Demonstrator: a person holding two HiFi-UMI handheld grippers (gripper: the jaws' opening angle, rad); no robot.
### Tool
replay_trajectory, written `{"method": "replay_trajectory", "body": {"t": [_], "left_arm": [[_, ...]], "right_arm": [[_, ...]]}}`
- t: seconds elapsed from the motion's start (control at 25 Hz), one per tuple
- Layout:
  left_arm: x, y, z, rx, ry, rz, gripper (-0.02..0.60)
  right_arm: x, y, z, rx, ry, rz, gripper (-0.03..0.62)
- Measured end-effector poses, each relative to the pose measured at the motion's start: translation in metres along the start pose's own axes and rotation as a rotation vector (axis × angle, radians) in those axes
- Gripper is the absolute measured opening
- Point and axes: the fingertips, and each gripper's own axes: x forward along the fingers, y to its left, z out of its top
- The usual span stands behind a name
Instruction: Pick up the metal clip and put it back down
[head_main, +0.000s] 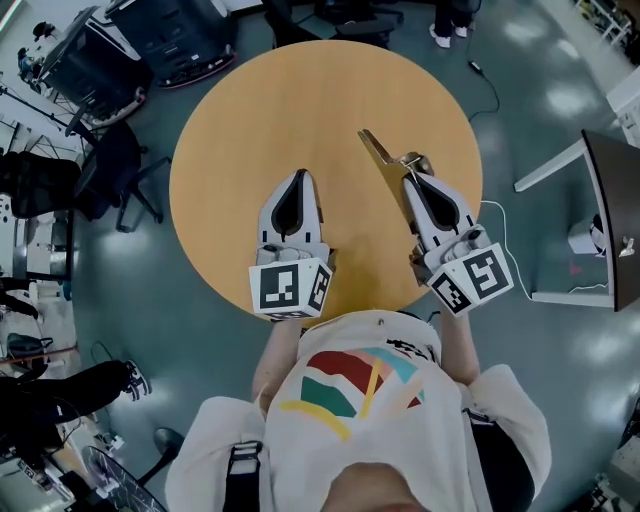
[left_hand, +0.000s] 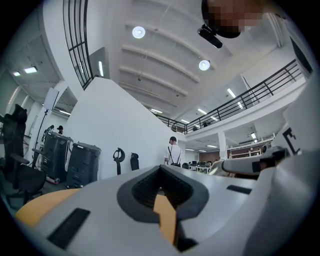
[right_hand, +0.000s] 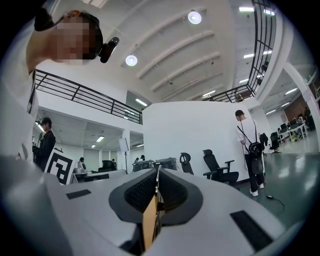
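The person wears a white short-sleeved shirt printed across the chest with red, green, yellow and pale-blue bands, and a black buckled strap lies over it. The left gripper and right gripper are light-grey tapered shells with black ribbed pads. Each carries a white cube with black square markers, one on the left and one on the right.
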Motion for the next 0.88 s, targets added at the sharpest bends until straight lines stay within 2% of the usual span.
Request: {"method": "replay_trajectory", "body": {"t": [0.36, 0.56, 0.72, 0.88], "left_arm": [[0.004, -0.002, -0.01, -0.027, 0.02, 0.018, 0.043], [0.003, 0.017, -0.013, -0.03, 0.033, 0.043, 0.043], [0.006, 0.031, -0.021, -0.033, 0.051, 0.067, 0.043], [0.006, 0.056, -0.03, -0.036, 0.075, 0.11, 0.043]], "right_arm": [[0.0, -0.005, -0.005, 0.011, 0.017, 0.019, 0.025], [0.02, 0.003, -0.014, 0.022, 0.035, 0.049, 0.025], [0.048, 0.006, -0.024, 0.027, 0.06, 0.101, 0.025], [0.112, 0.009, -0.038, 0.059, 0.089, 0.196, 0.025]]}}
